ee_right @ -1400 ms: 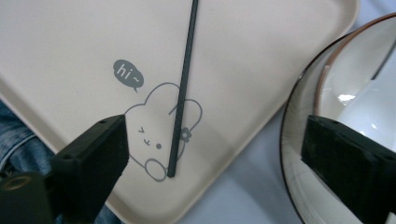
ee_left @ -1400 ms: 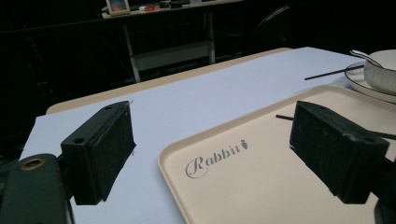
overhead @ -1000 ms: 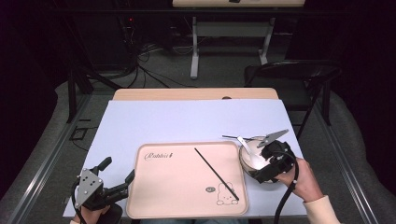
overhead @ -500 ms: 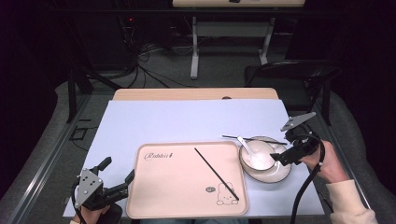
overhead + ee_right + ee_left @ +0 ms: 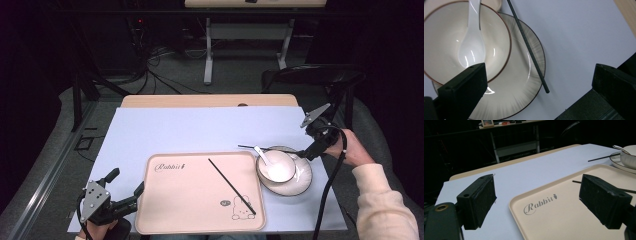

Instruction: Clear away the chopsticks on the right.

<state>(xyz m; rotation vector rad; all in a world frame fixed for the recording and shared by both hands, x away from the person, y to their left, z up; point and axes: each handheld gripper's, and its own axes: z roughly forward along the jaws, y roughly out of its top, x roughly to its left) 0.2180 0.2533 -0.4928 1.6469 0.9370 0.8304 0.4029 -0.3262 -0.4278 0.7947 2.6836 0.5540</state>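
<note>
Table sheet [image 5: 200, 127] evenly lit from above; surroundings from 9 through 12 to 3 o'clock fall into near-black. High view soft, slightly grainy, shadows faint. Left gripper view: near jaws slightly soft, tray [image 5: 564, 215] lettering sharp, background at 12 o'clock dark and murky. Right gripper view: bright glare streaks on spoon [image 5: 471, 50] and bowl [image 5: 496, 53] wall; highlight on plate [image 5: 524, 82] at 7 o'clock; jaws blurred, close to lens.

High cam is looking forward and down over the whole bench [image 5: 200, 130]. Left tool cam is sitting low, facing across the tray [image 5: 564, 220]. Right tool cam is looking close down on the bowl [image 5: 461, 40], which all three are sharing.
</note>
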